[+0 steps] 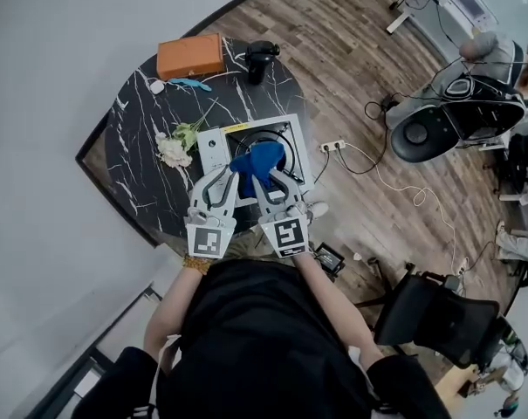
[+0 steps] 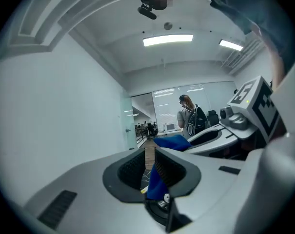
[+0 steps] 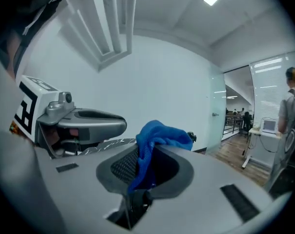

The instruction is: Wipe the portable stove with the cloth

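Observation:
The white portable stove [image 1: 213,148] sits near the front edge of the round black marble table [image 1: 141,120]. Above it hangs the blue cloth [image 1: 257,162], with my right gripper [image 1: 266,182] shut on it. In the right gripper view the cloth [image 3: 159,133] is bunched between the pads and spills over the tip of my right gripper [image 3: 147,165]. My left gripper [image 1: 227,178] is held up right beside it, pointing about level. In the left gripper view, the jaws of my left gripper [image 2: 148,165] stand a narrow gap apart. The cloth [image 2: 172,141] hangs just beyond them, not pinched.
An orange box [image 1: 190,55], a black object [image 1: 262,58] and a light blue item [image 1: 191,83] lie at the table's far side. White flowers [image 1: 174,147] lie left of the stove. A power strip [image 1: 333,146] with cables and office chairs [image 1: 438,321] stand on the wood floor to the right.

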`<state>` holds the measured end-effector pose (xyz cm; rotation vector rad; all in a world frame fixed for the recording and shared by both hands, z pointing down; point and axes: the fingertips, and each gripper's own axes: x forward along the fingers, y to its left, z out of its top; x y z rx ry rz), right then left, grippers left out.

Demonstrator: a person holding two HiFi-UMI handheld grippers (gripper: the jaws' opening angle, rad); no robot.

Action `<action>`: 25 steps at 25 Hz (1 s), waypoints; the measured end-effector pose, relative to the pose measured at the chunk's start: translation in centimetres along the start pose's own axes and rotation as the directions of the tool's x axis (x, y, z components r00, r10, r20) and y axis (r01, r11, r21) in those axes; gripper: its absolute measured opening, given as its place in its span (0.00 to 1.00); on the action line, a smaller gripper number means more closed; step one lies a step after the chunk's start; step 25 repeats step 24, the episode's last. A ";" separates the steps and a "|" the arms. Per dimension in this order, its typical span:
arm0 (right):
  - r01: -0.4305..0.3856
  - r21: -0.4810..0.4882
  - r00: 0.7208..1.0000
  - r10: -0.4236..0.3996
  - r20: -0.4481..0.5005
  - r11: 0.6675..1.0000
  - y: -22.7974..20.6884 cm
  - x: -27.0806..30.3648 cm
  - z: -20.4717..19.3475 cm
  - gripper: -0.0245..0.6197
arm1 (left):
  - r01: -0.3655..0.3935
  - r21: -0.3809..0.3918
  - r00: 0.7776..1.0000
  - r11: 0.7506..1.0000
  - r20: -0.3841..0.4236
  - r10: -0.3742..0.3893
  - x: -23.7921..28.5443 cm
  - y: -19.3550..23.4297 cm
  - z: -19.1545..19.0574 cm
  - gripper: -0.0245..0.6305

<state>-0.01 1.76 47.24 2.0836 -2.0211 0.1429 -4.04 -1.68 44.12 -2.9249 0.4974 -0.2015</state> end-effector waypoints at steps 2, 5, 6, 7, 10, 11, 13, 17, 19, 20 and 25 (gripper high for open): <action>-0.002 0.002 1.000 0.002 0.008 1.000 0.3 0.2 0.4 0.11 | 0.004 -0.004 1.000 1.000 -0.010 -0.004 -0.2 -0.2 -0.6 0.13; -0.007 -0.014 1.000 0.007 0.005 1.000 0.8 0.3 0.7 0.11 | 0.000 -0.032 1.000 0.999 -0.016 0.000 -0.3 -0.3 -1.3 0.12; -0.008 -0.016 1.000 0.007 -0.008 1.000 0.9 0.2 0.7 0.11 | -0.002 -0.042 1.000 0.999 -0.017 0.001 -0.2 -0.3 -1.4 0.12; -0.008 -0.012 1.000 0.007 -0.026 1.000 1.0 0.1 0.7 0.11 | -0.002 -0.051 1.000 0.999 -0.015 0.001 -0.1 -0.3 -1.5 0.12; -0.016 0.008 0.999 0.016 -0.034 1.000 1.4 0.5 0.4 0.11 | -0.002 -0.051 1.000 0.999 -0.017 0.002 -0.1 -0.1 -1.8 0.12; -0.019 0.003 1.000 0.019 -0.021 1.000 1.4 0.6 0.3 0.11 | -0.001 -0.042 1.000 0.999 -0.025 0.000 -0.1 -0.1 -2.0 0.12; -0.018 -0.008 1.000 0.018 -0.012 1.000 1.2 0.6 0.0 0.11 | 0.007 -0.029 0.999 1.000 -0.034 -0.008 0.0 -0.3 -2.1 0.12; -0.020 -0.013 0.999 0.020 -0.028 1.000 1.1 1.0 -0.3 0.11 | 0.001 -0.050 0.999 0.999 -0.049 -0.004 0.1 0.0 -2.6 0.12; -0.024 -0.016 0.999 0.023 -0.031 1.000 1.0 1.1 -0.3 0.11 | 0.000 -0.050 0.999 0.999 -0.039 -0.002 0.5 0.1 -2.6 0.12; -0.024 -0.017 0.999 0.023 -0.032 1.000 0.9 1.2 -0.3 0.11 | 0.000 -0.051 0.999 0.999 -0.037 -0.002 0.6 0.1 -2.6 0.12; -0.019 -0.021 0.999 0.018 -0.041 1.000 0.6 1.1 -0.5 0.11 | 0.005 -0.047 0.999 0.999 -0.049 -0.007 1.3 -0.1 -2.5 0.12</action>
